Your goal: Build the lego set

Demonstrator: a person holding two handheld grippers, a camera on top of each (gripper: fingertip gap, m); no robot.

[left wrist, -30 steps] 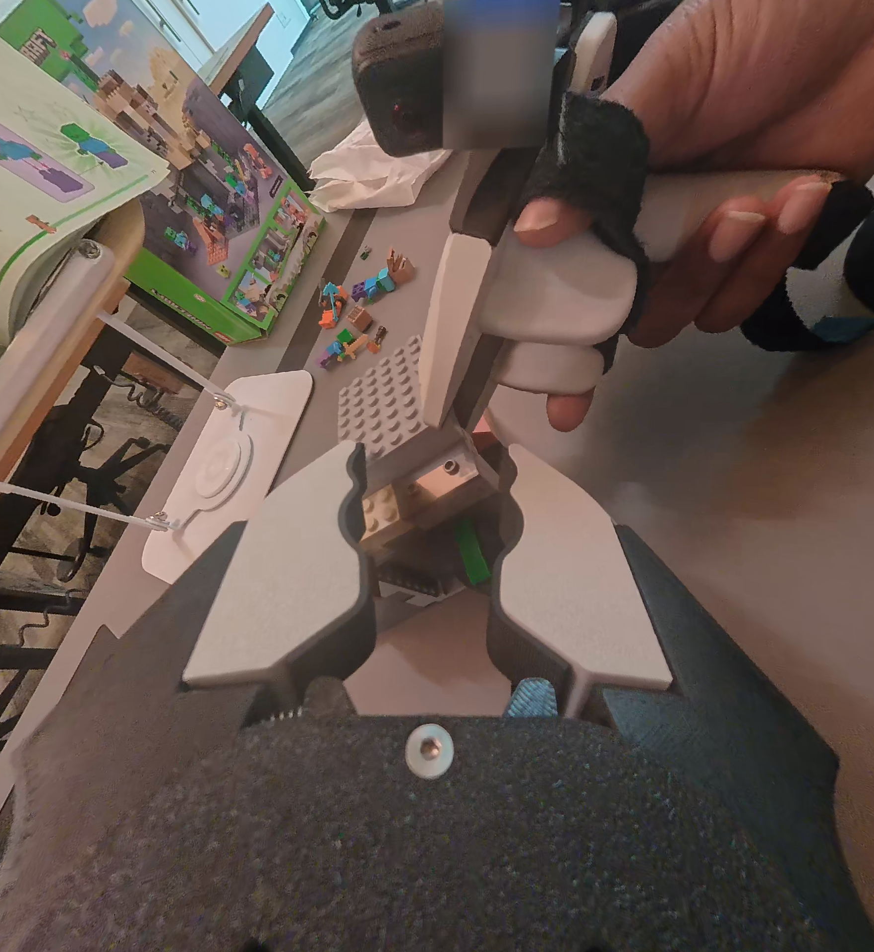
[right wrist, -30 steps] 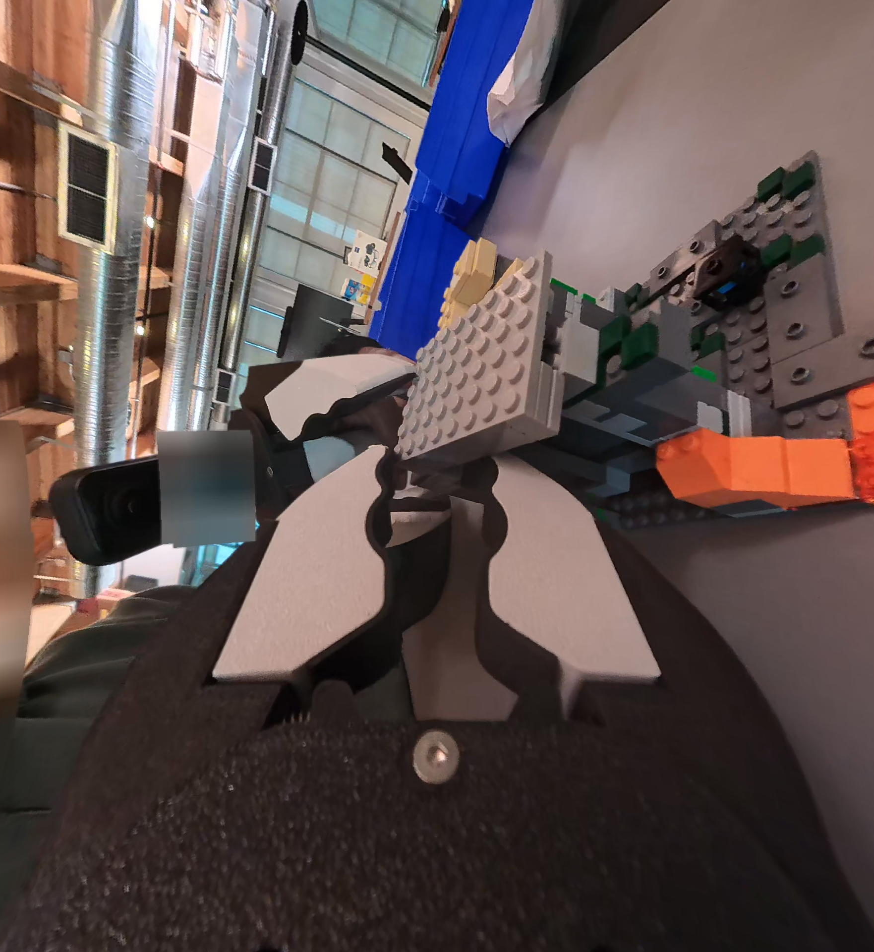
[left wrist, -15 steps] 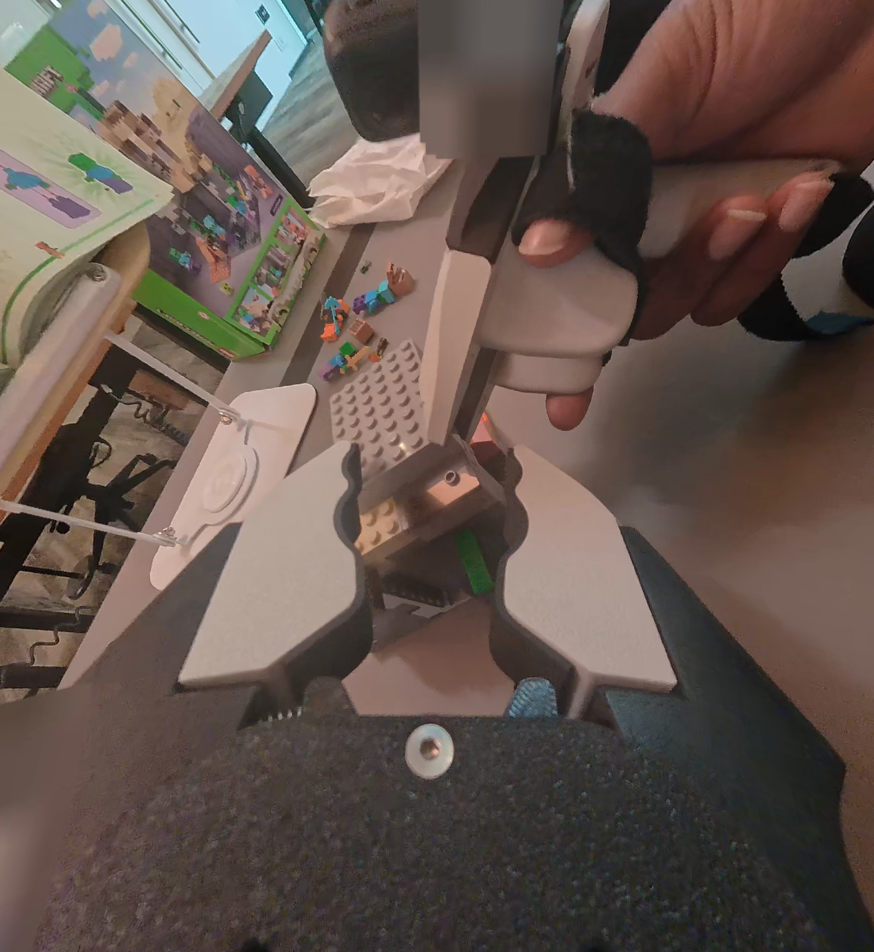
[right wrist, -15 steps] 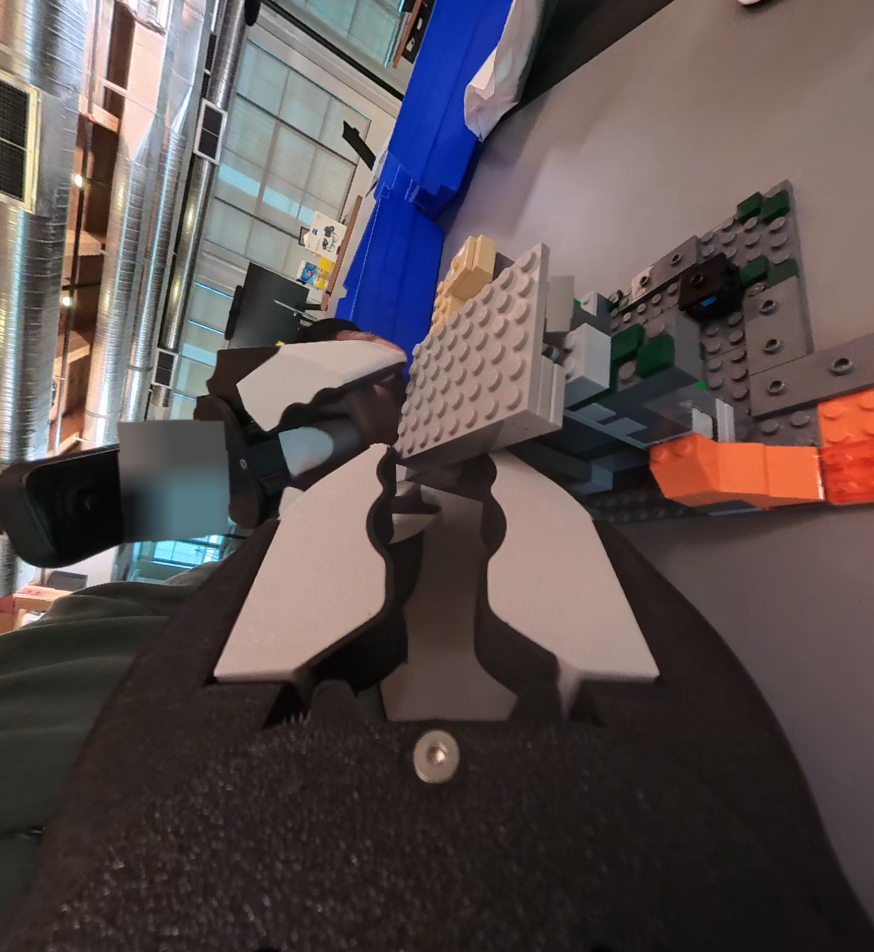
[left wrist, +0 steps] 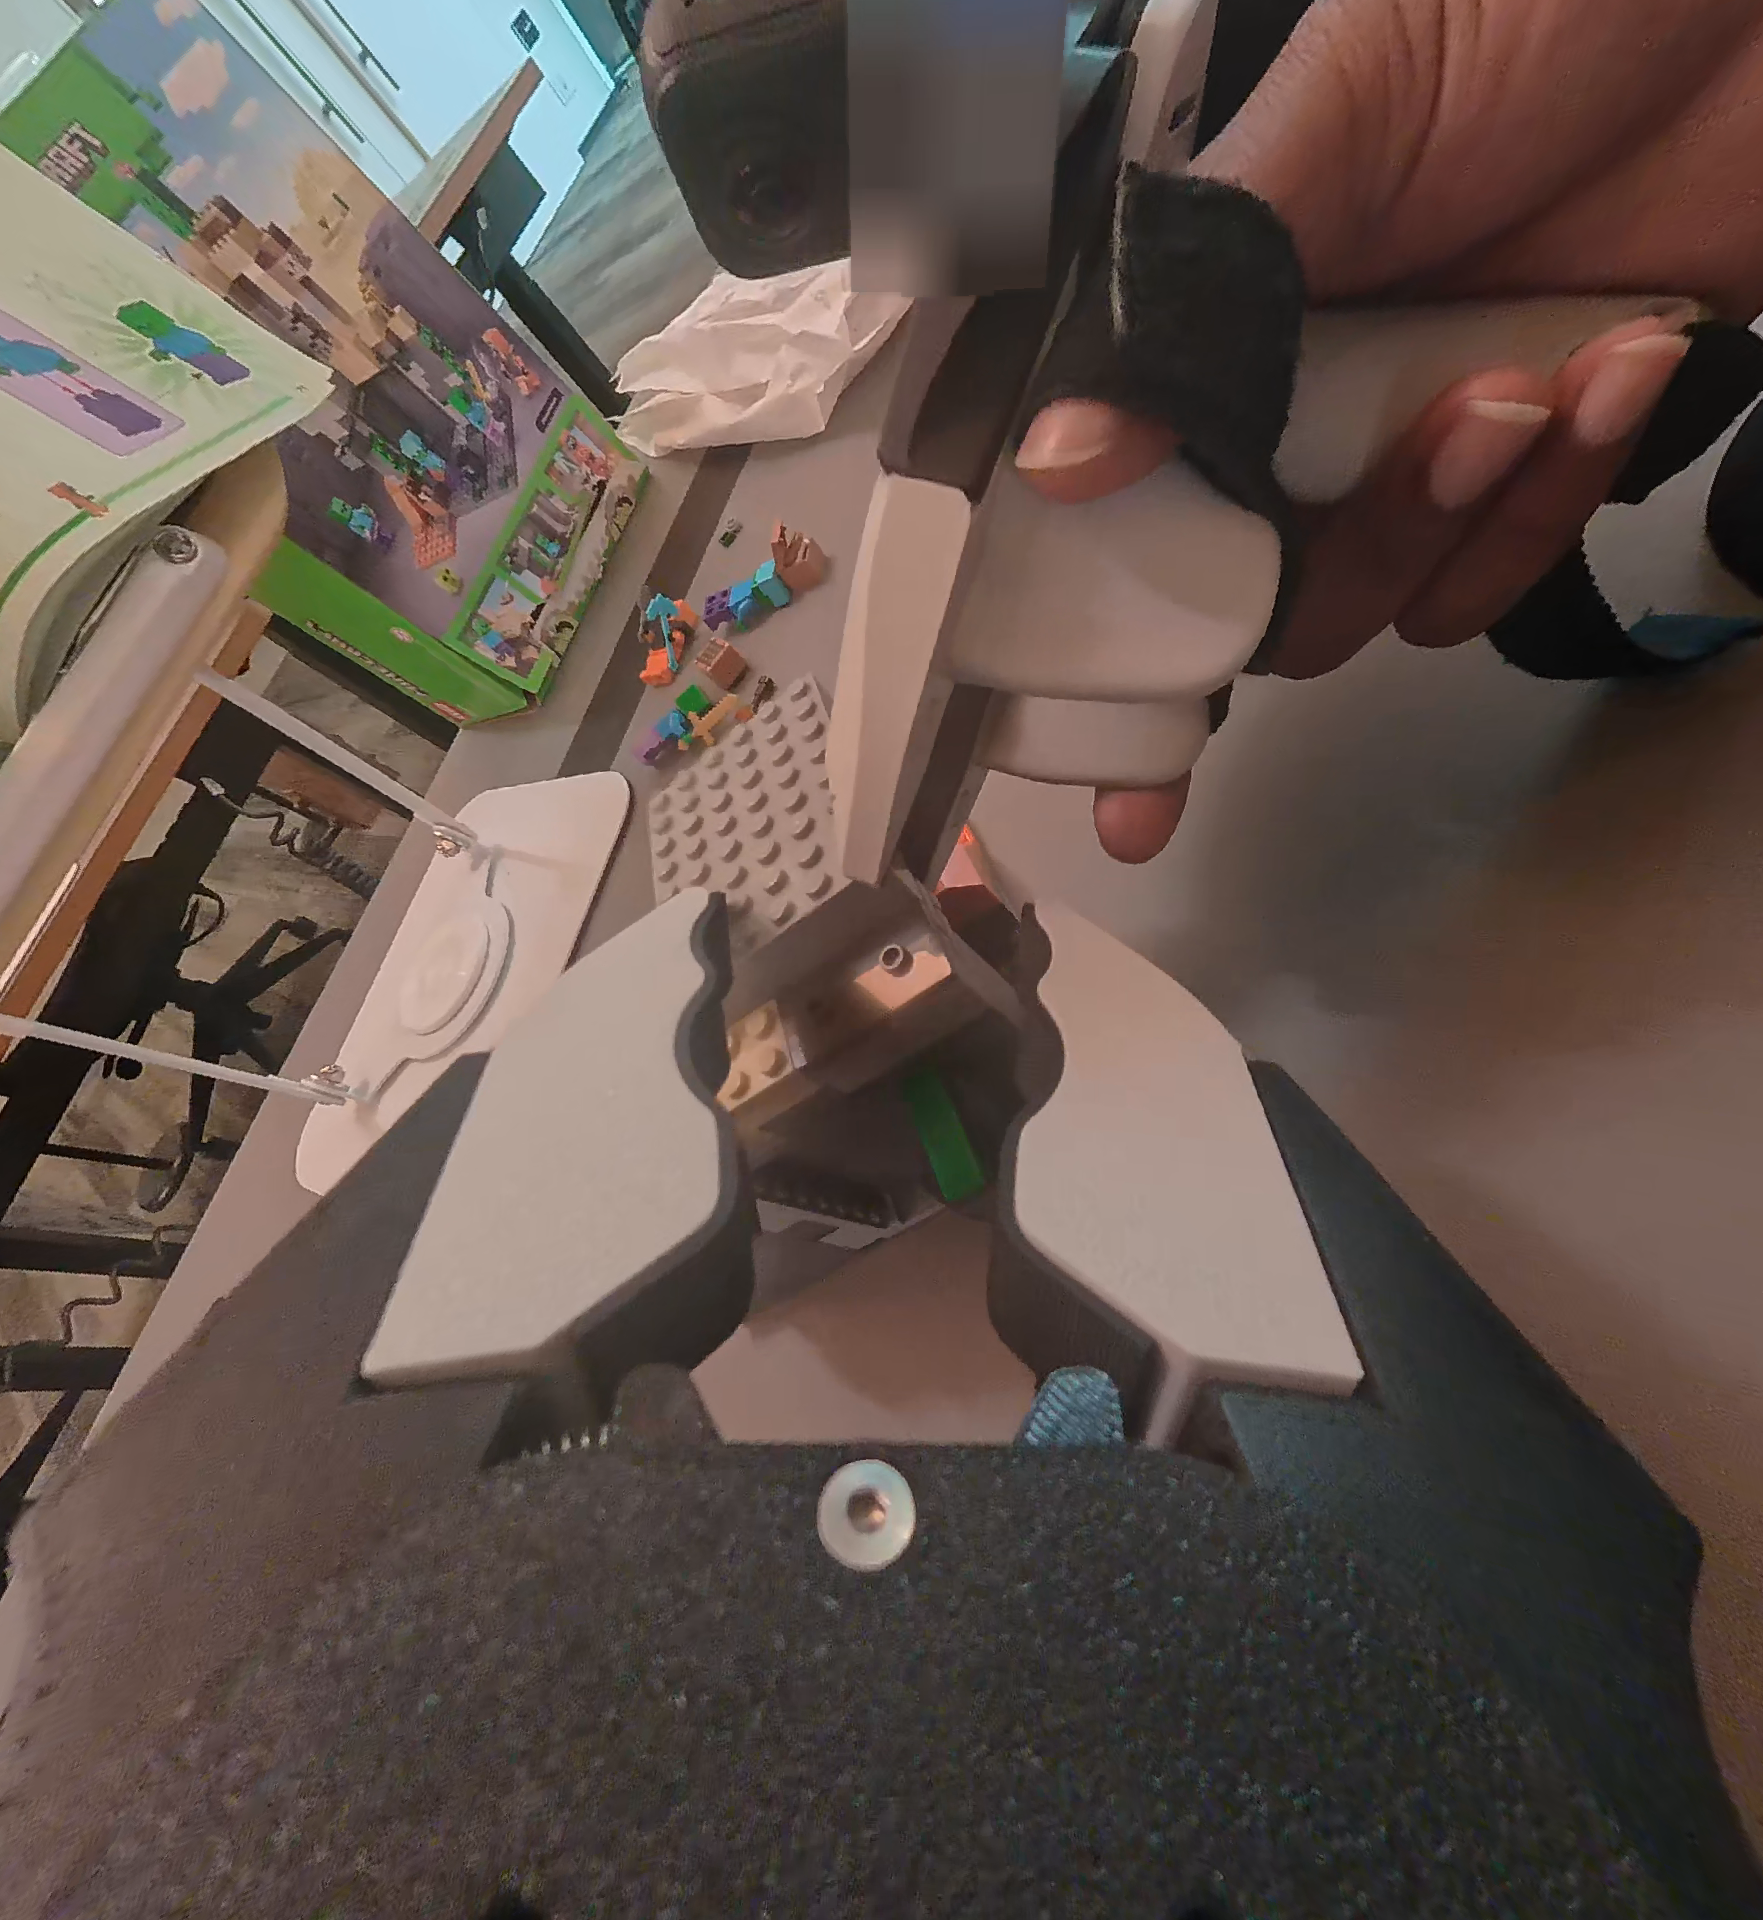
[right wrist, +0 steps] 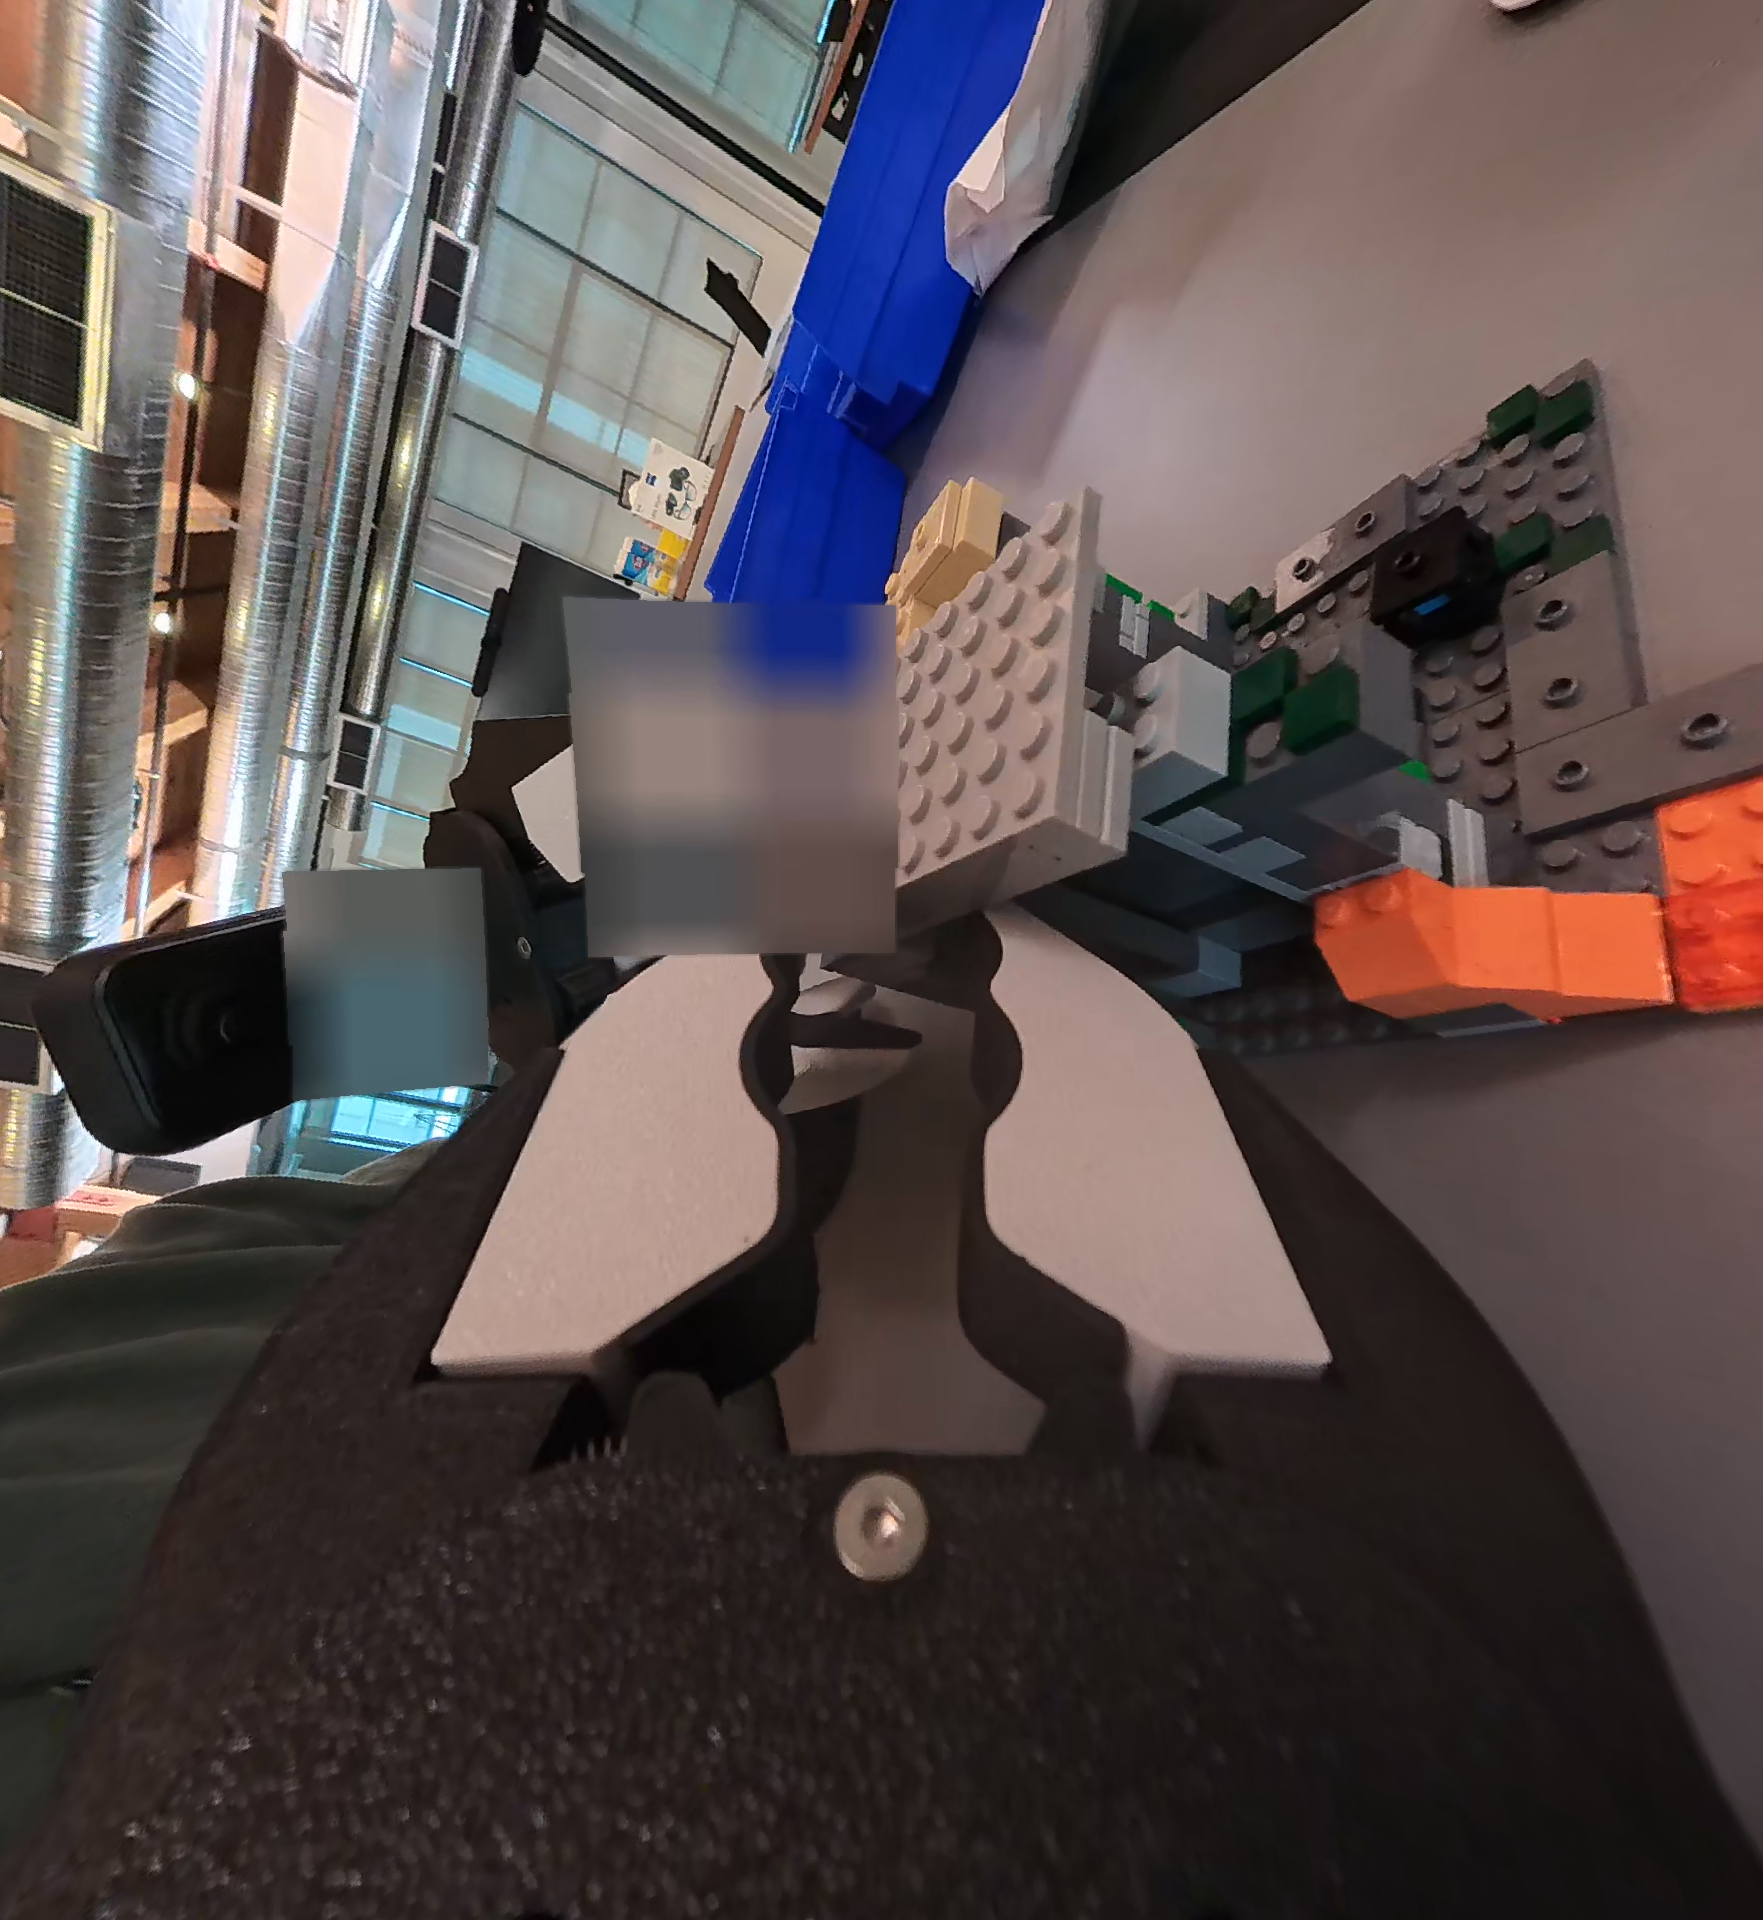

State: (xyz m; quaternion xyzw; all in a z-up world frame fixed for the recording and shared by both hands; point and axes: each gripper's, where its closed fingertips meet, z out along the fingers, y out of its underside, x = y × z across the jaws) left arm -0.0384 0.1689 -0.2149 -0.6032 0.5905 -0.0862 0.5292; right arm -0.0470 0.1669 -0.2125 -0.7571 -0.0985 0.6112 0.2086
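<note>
So the brick build (left wrist: pixel 856 1049) sits right between my left gripper (left wrist: pixel 872 977) fingers, a chunky grey block with a tan brick on its 9 o'clock side and a green strip at 5 o'clock; both pads look snug against its sides, so I'd call that one clamped on it. My right gripper (right wrist: pixel 882 987) has its jaws a bit apart around the lower edge of the same build (right wrist: pixel 1022 727), just under the light grey studded plate (right wrist: pixel 991 707), though a blurred patch hides part of it, so I can't tell if the pads really press. In the left view, the right gripper comes in from 12 o'clock with a hand (left wrist: pixel 1479 343) on its handle. Off at 3 o'clock in the right view, orange bricks (right wrist: pixel 1479 935) and dark grey plates (right wrist: pixel 1542 582) lie on the grey table (right wrist: pixel 1479 1299). At 10 o'clock in the left view are loose small pieces (left wrist: pixel 711 644) and the set's box (left wrist: pixel 420 499).
</note>
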